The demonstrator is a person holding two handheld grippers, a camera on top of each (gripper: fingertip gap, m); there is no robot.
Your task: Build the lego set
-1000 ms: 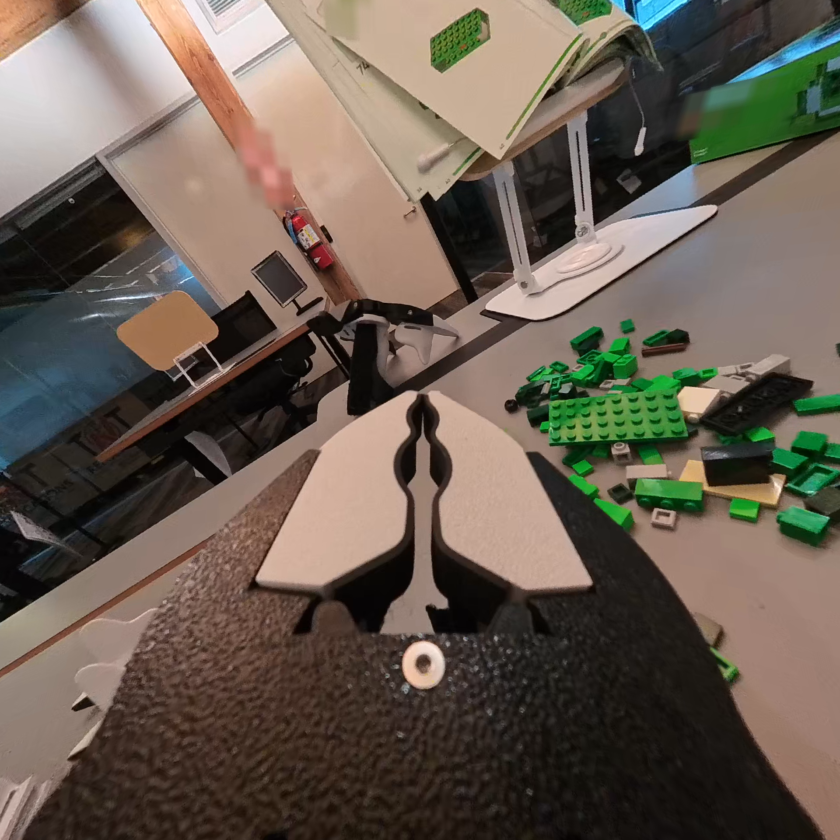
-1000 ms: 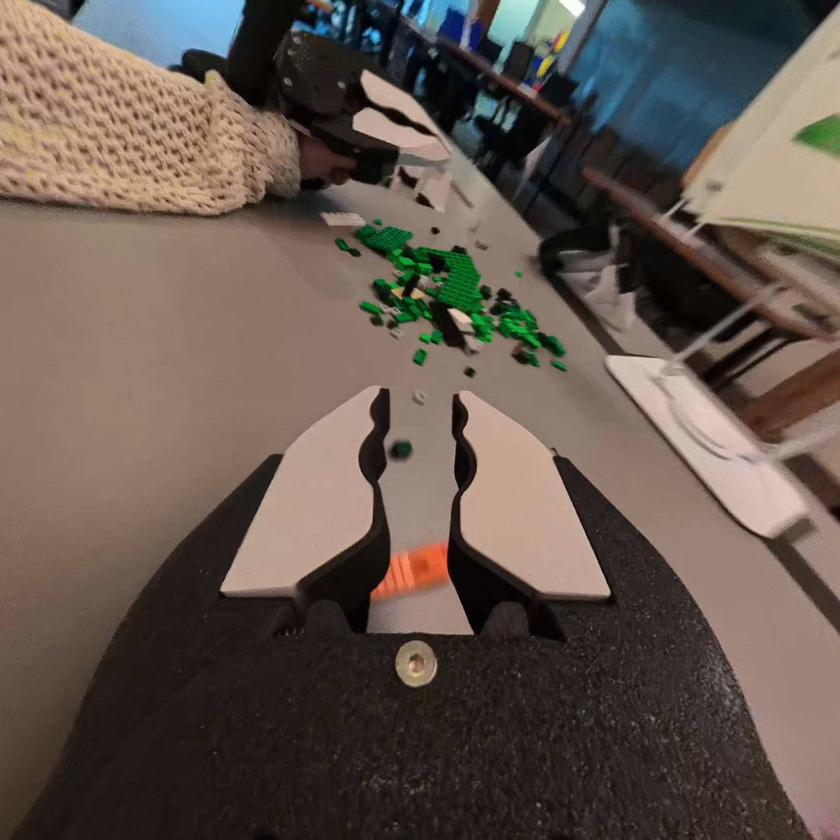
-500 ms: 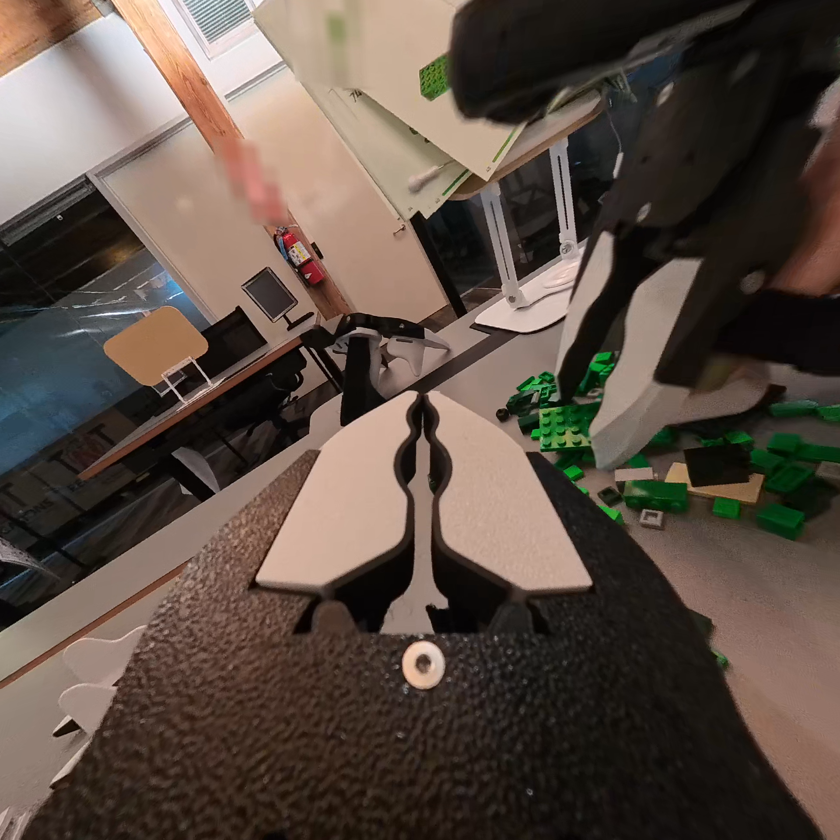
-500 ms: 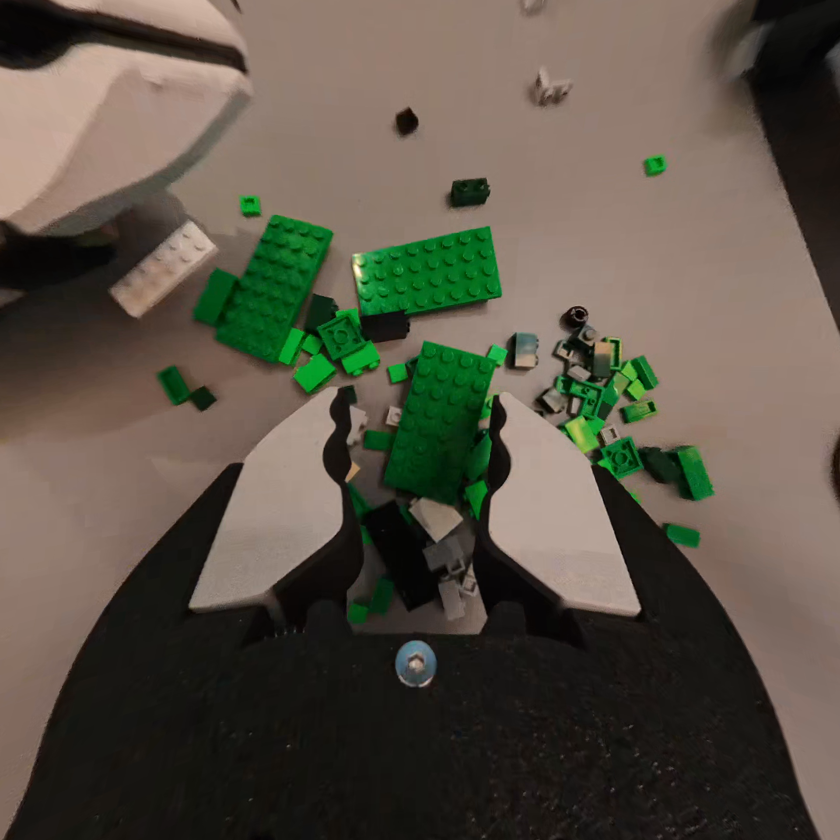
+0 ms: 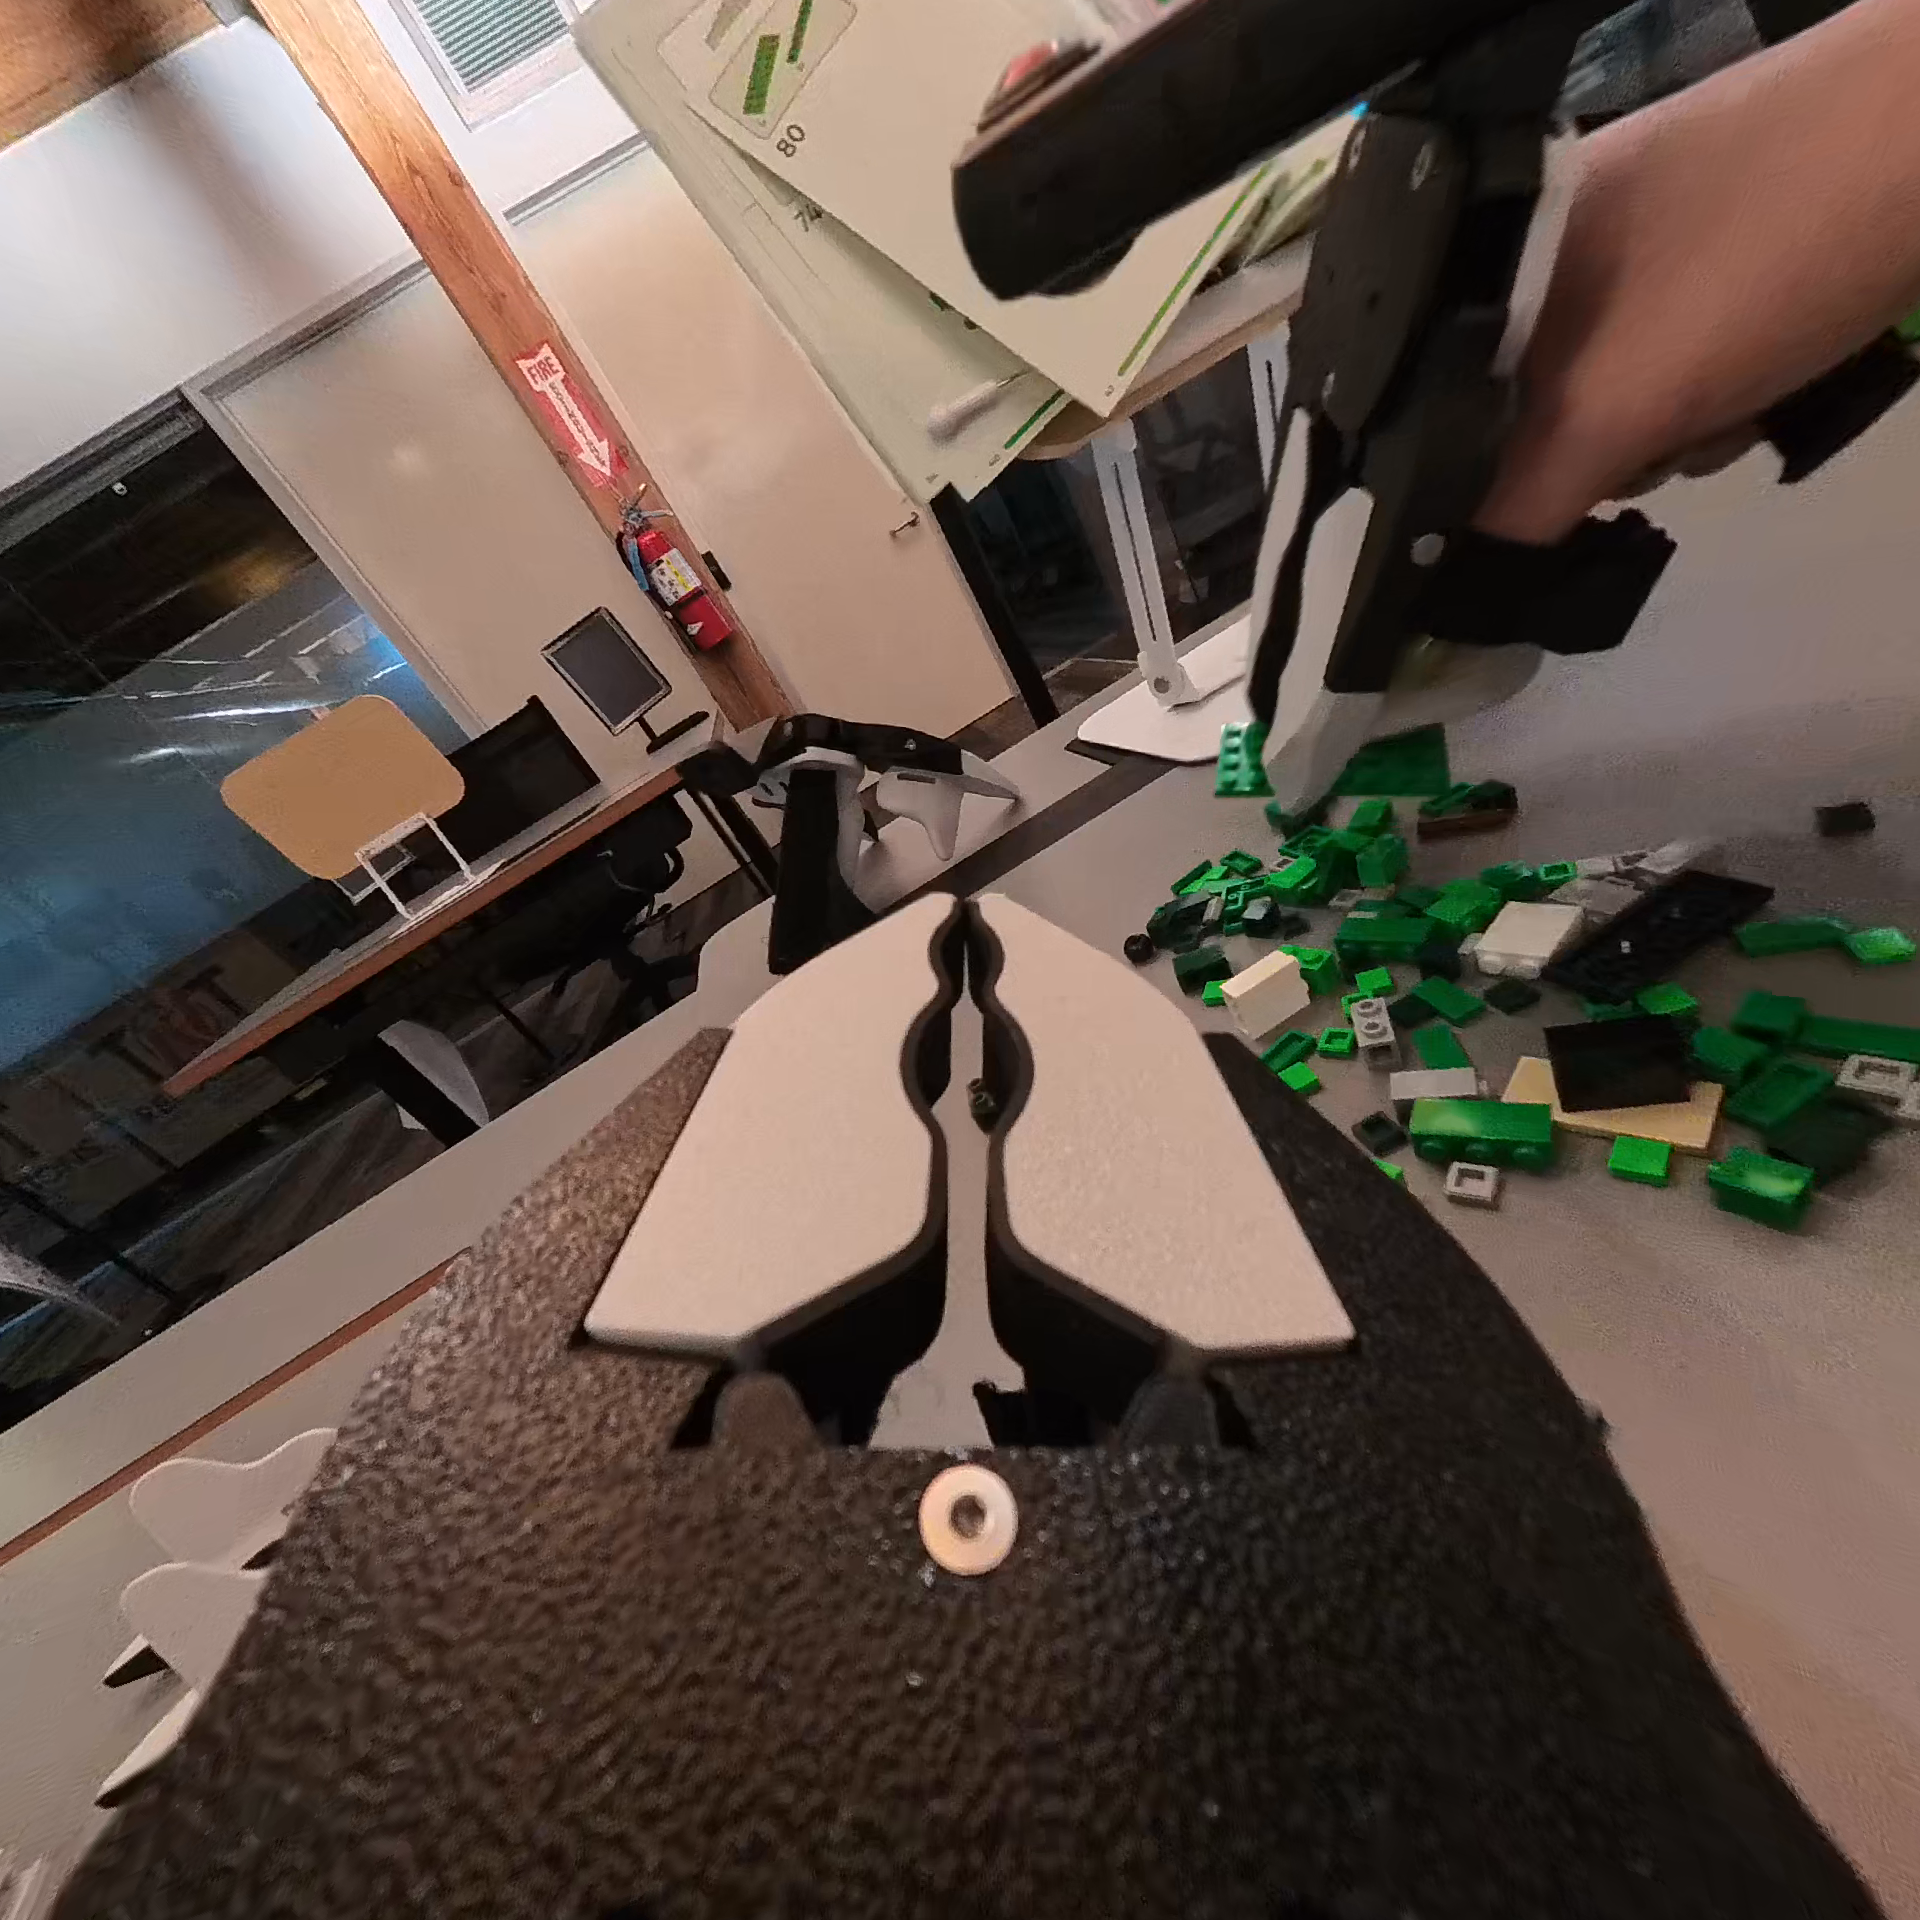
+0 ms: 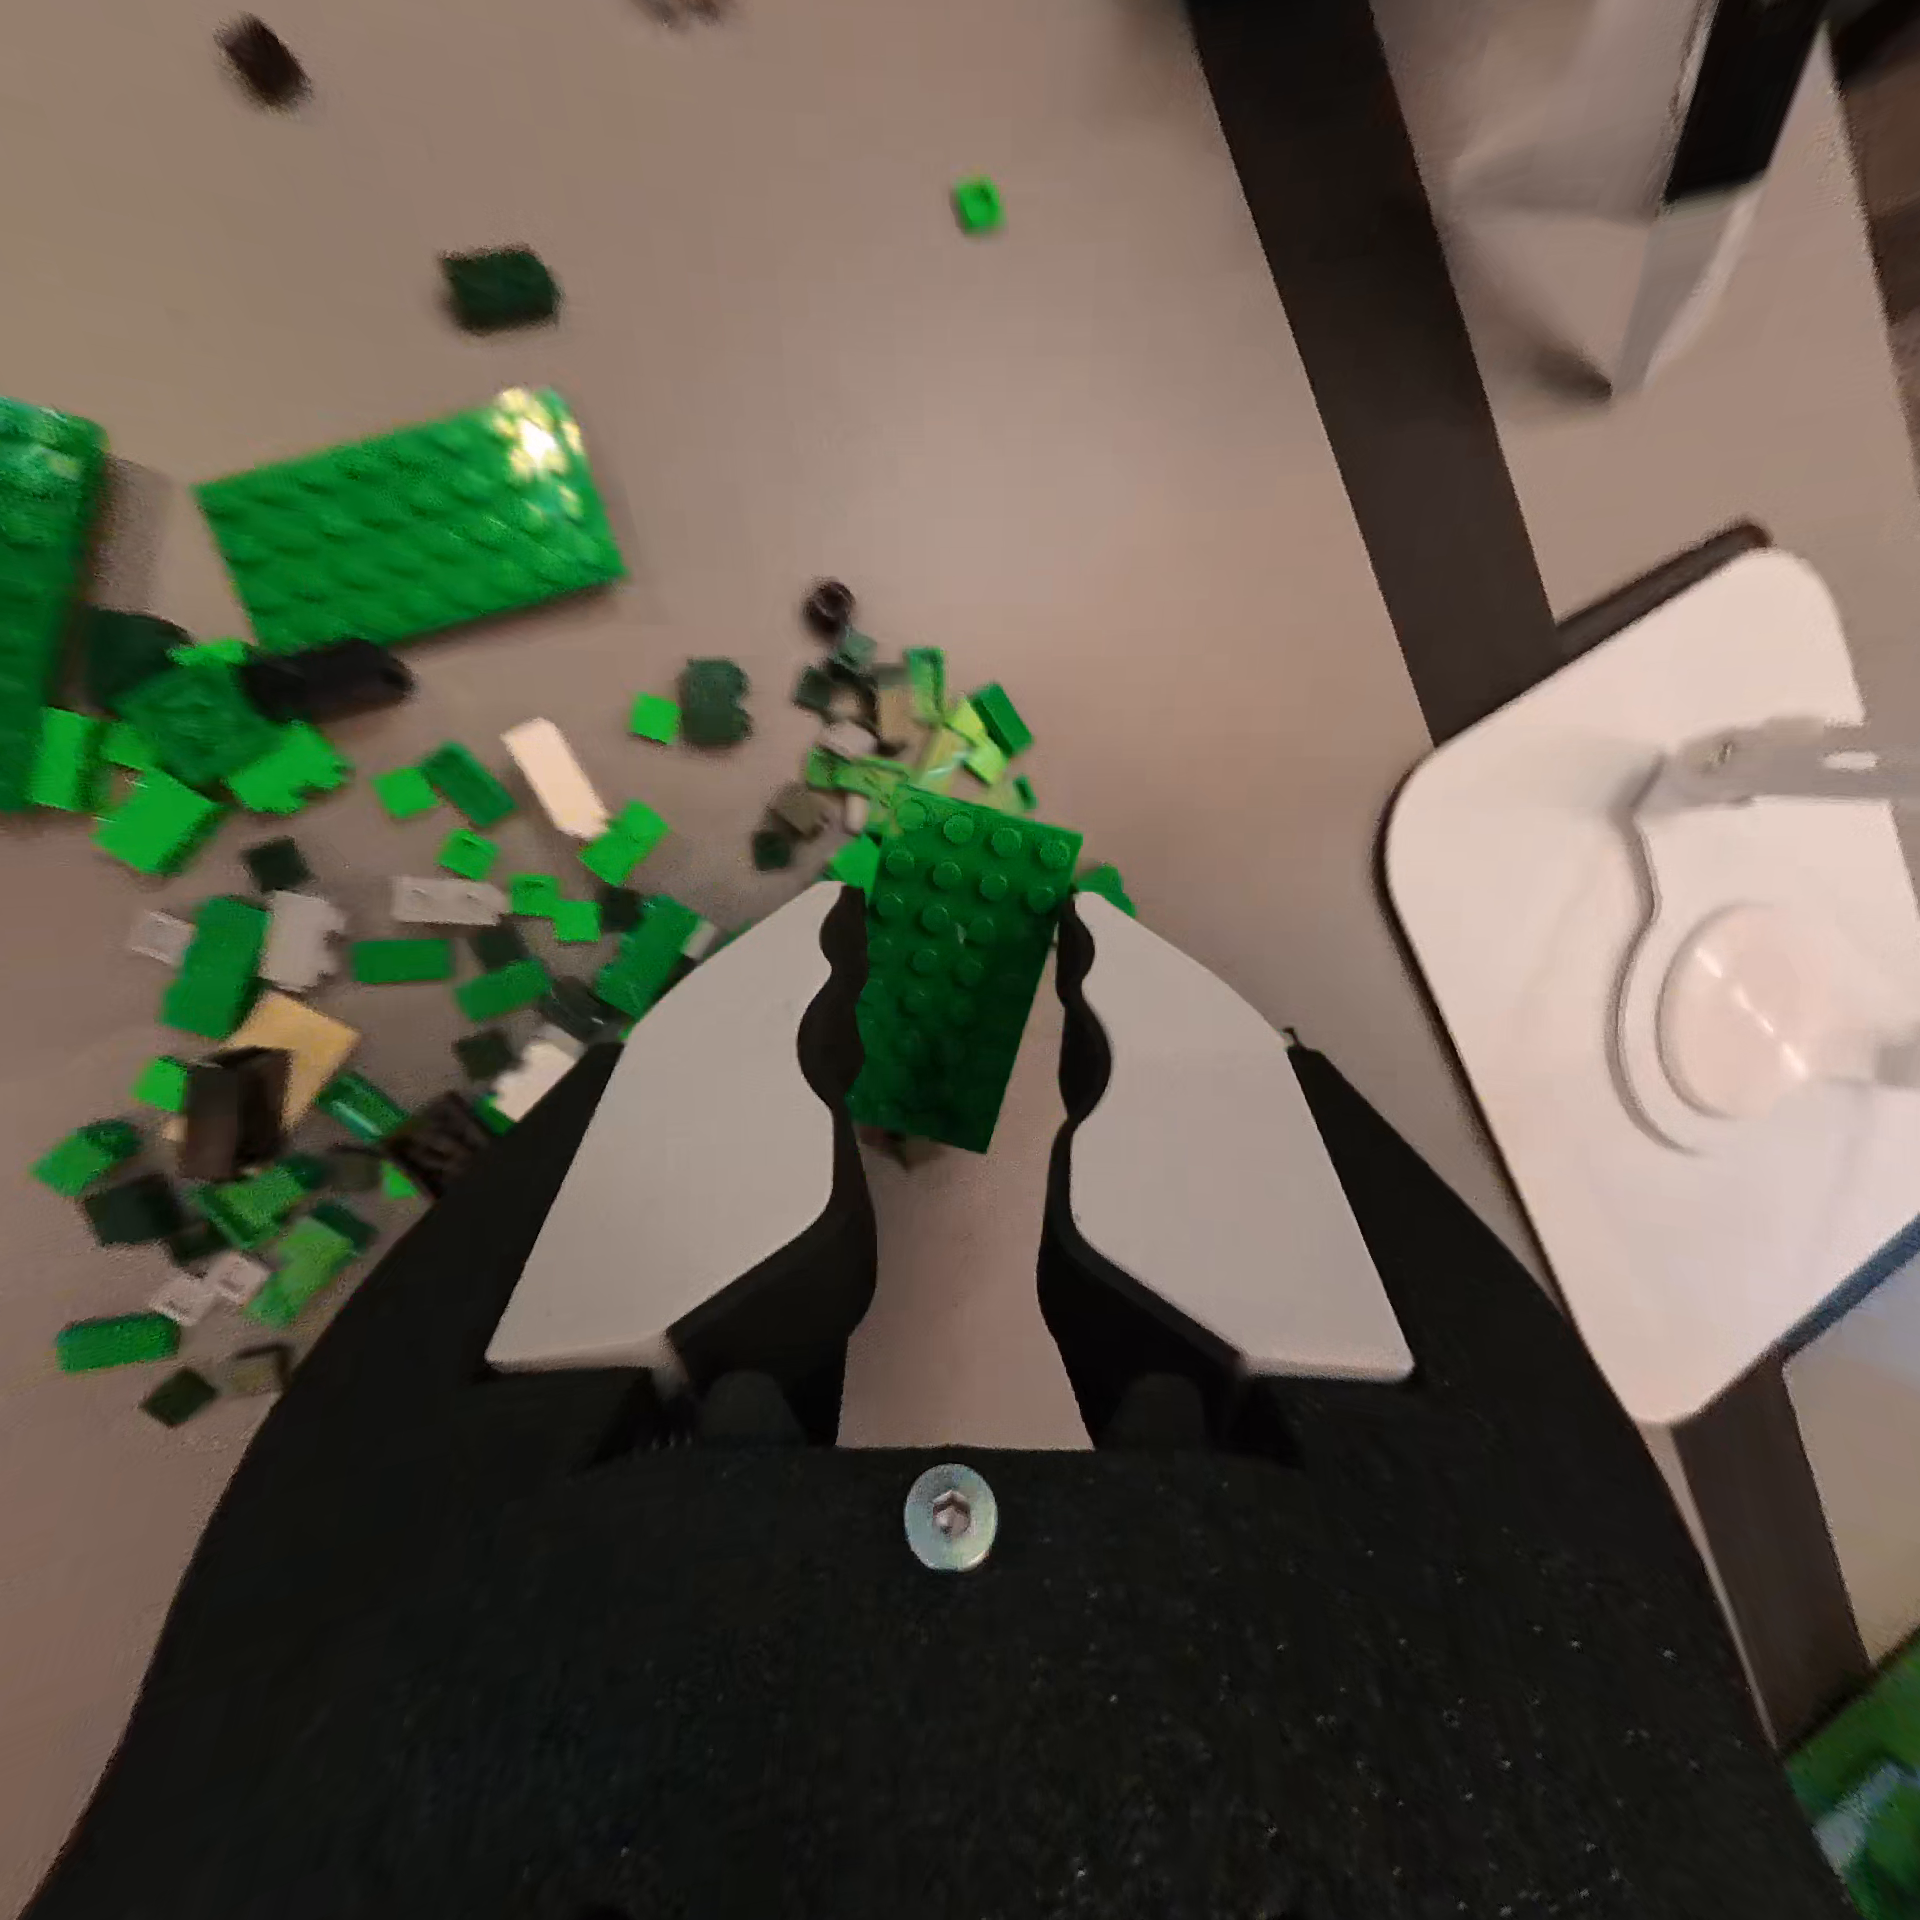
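My right gripper [image 6: 961, 899] is shut on a green 4x8 plate [image 6: 961, 977], its fingers pressed on the plate's two long edges. In the left wrist view the right gripper [image 5: 1294, 790] points down and holds that plate [image 5: 1392, 758] just above the far end of the brick pile [image 5: 1507, 997]. My left gripper [image 5: 964, 909] is shut and empty, and it hovers above the table left of the pile. The pile [image 6: 312, 935] holds many small green, black, grey and tan pieces. A second green plate [image 6: 410, 520] lies flat beyond it, and a third [image 6: 42, 582] lies at the left edge.
A white stand base [image 6: 1662, 935] sits right of the pile and carries an open instruction booklet [image 5: 935, 208]. A dark strip [image 6: 1351, 364] runs across the grey table. A green box [image 6: 1860, 1766] shows at the bottom right. Another gripper device [image 5: 852, 769] rests on the table's far edge. Tip to tip, the grippers are about 15 centimetres apart.
My right gripper swung in over the pile, closed on the green plate and moved it towards the stand. The left gripper stayed shut and barely moved.
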